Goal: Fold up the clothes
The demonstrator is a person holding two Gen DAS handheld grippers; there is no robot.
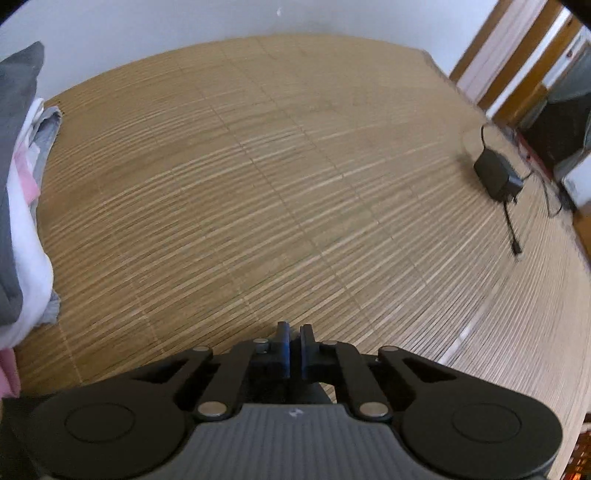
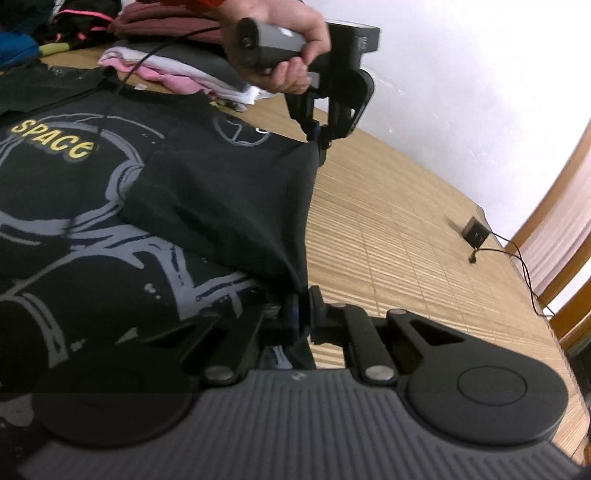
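Only your right view shows the black T-shirt (image 2: 155,206); both your left hand-held gripper (image 2: 320,142) and right hand-held gripper (image 2: 303,310) pinch its edge, closed.

This looks like a bedroom in a home. A woven bamboo mat (image 1: 280,177) covers a wide flat surface that runs up to a plain white wall (image 2: 461,74), much as a summer mat lies over a bed. Folded clothes sit in a stack (image 2: 192,74) at one edge, with more loose garments (image 2: 55,26) heaped behind them, and a black printed T-shirt (image 2: 110,192) is spread out on the mat. A black charger (image 1: 495,175) with its cable lies near the far side. Wooden door or wardrobe frames (image 1: 517,66) stand beyond the mat.
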